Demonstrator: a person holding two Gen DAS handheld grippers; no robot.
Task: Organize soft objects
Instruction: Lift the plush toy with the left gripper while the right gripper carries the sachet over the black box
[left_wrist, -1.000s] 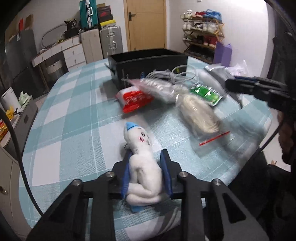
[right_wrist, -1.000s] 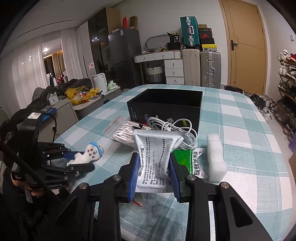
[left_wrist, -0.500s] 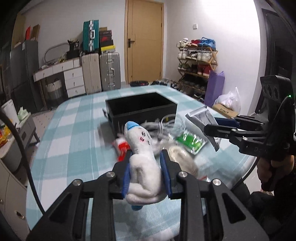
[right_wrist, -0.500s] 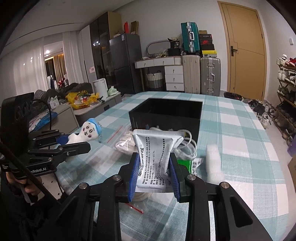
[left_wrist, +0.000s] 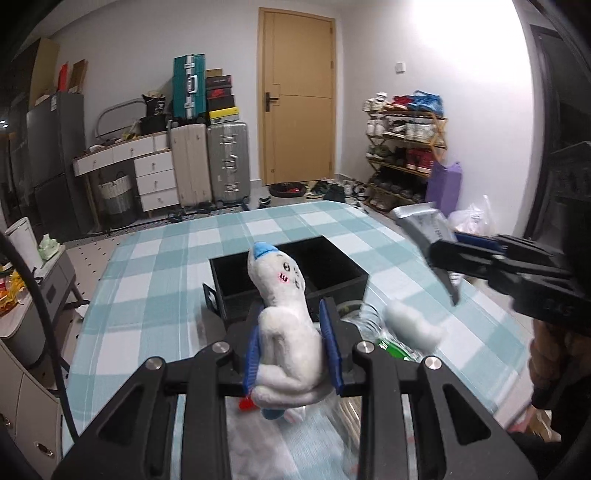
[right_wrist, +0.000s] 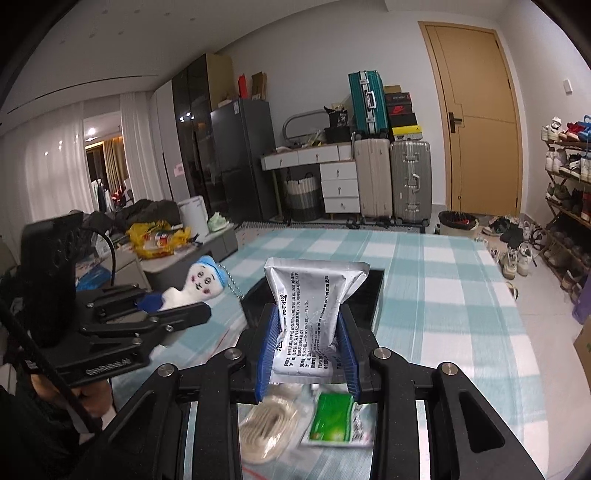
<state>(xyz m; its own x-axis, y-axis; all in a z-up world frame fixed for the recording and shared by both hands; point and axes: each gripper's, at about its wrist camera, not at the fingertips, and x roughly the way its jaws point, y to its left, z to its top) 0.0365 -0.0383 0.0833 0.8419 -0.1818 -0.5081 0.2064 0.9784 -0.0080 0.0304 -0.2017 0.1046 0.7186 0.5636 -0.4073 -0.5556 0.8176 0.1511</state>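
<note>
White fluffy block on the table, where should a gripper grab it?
Probably across its middle, coming down from above. The white fluffy block lies flat on the checked tablecloth, and it looks longer than it is wide, so two fingers should fit either side of its short width. Being soft, it should squash a little and stay put.

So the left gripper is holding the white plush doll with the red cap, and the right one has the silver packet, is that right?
Not quite: the white plush doll wears a blue cap, not red, as the left wrist view shows. The rest holds: the left gripper grips the doll and the right gripper holds the silver packet.
</note>
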